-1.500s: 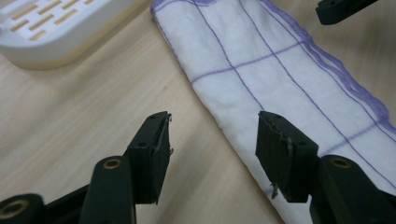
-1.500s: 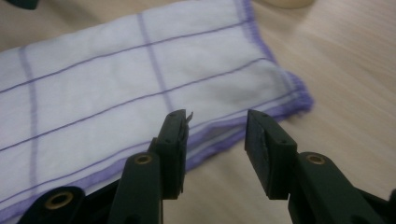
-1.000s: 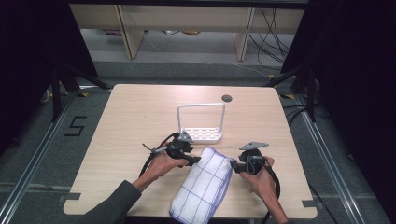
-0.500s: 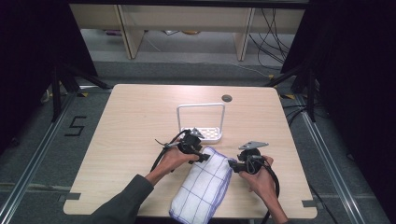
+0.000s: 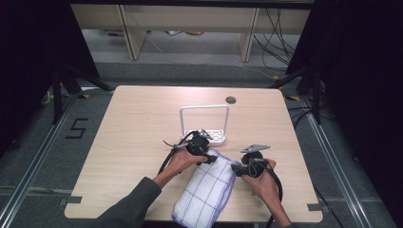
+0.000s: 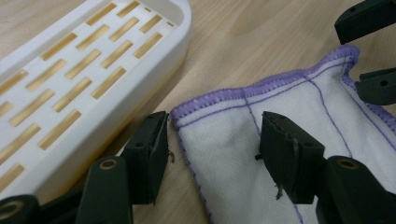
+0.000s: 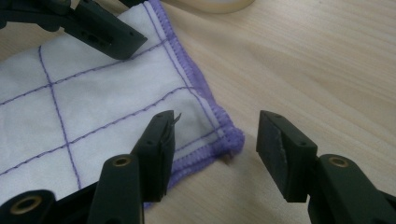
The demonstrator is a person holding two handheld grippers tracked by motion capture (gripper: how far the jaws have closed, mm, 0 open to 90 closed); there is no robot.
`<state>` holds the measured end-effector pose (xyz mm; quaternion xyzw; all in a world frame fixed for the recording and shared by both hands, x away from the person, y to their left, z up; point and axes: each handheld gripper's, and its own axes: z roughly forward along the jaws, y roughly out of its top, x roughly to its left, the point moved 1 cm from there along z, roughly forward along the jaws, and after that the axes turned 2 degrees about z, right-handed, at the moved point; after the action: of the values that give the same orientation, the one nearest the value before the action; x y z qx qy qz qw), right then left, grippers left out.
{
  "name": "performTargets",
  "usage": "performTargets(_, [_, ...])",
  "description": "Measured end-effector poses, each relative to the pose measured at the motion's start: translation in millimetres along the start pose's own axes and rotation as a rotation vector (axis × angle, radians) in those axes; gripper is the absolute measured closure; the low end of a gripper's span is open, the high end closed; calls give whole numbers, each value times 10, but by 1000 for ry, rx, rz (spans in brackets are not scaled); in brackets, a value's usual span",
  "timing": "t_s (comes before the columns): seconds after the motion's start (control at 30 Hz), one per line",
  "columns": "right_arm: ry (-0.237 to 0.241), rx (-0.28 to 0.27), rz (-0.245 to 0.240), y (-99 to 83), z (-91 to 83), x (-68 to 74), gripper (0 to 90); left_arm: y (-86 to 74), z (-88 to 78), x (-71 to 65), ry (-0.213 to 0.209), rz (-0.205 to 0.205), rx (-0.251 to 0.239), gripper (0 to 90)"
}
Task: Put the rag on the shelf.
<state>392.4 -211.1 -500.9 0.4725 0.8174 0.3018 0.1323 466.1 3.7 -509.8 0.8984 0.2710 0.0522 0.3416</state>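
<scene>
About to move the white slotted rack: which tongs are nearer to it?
Left. The left tongs sit at the cloth's far corner, right beside the white slotted rack. The right tongs straddle the cloth's other far corner, farther from the rack. Both are open.

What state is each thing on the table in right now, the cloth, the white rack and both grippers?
White cloth with purple grid lines and purple hem: folded, lying flat on the wooden table, not gripped.
White slotted plastic rack with a wire handle: upright, nothing on it, beside the cloth's far edge.
Left gripper: open, jaws straddling the cloth's far left corner.
Right gripper: jaws just been opening, straddling the cloth's far right corner, pads not pressing it.
</scene>
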Motion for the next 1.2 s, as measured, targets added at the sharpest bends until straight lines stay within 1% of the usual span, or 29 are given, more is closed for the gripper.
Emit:
performTargets(0.03, [1,6,10,2,0,9,480,0,0,0,0,0,0,418])
performTargets(0.07, [0,11,31,-5,10,23,481,-1,-7,-14,7,-7,10,420])
performTargets(0.13, [3,18,30,-12,17,19,484,-1,-11,-18,7,0,12,433])
performTargets(0.17, [4,17,29,-12,18,16,486,-2,-21,-24,13,13,18,433])
performTargets(0.2, [0,15,30,-9,20,14,486,-7,-23,-24,8,7,11,438])
performTargets(0.27, [-1,18,27,-8,20,12,488,-19,-39,-37,9,11,13,448])
performTargets(0.3, [0,23,24,-10,22,13,492,-26,-45,-54,11,22,21,457])
performTargets(0.33, [-1,10,34,-15,35,24,492,-30,-49,-69,12,27,33,465])
performTargets(0.37, [-3,21,25,-10,30,16,492,-30,-49,-69,12,27,33,464])
performTargets(0.43, [-4,21,28,-9,38,19,494,-29,-50,-70,13,23,35,467])
performTargets(0.47, [-3,17,20,-8,43,14,494,-29,-45,-58,9,20,31,471])
performTargets(0.53, [-3,16,28,-8,43,18,494,-26,-39,-45,5,14,23,476])
performTargets(0.57, [3,22,24,-6,39,13,495,-24,-33,-43,3,9,17,476])
performTargets(0.63, [7,21,26,-5,46,9,502,-17,-30,-39,8,2,21,476])
performTargets(0.67, [9,29,26,-4,43,10,509,-12,-26,-40,8,5,21,476])
performTargets(0.73, [11,6,22,-9,67,14,524,-4,-16,-50,12,1,13,479])
performTargets(0.77, [11,6,22,-9,67,14,524,-4,-16,-50,12,1,13,485])
performTargets(0.8, [18,26,18,-2,52,18,551,5,-10,-48,13,12,16,493])
performTargets(0.83, [24,26,20,-2,51,25,573,9,-6,-48,14,14,15,506])
performTargets(0.87, [26,26,9,-1,50,23,583,10,-3,-49,18,23,12,516])
performTargets(0.93, [29,27,8,-2,53,27,624,12,7,-55,13,24,-1,558])
performTargets(0.97, [29,27,8,-2,53,27,624,12,7,-55,13,24,-1,594])
performTargets(1.0, [37,26,4,-4,49,26,679,13,1,-61,10,38,-9,635])
performTargets(1.03, [43,30,2,-5,46,24,707,13,2,-64,12,45,-18,670])
performTargets(1.1, [56,27,-1,-7,42,25,783,11,3,-75,-9,41,-24,747])
performTargets(1.17, [57,24,-15,-5,37,28,823,3,0,-85,-12,42,-35,809])
performTargets(1.2, [54,9,-31,-2,38,21,835,-3,-8,-85,-21,46,-37,828])
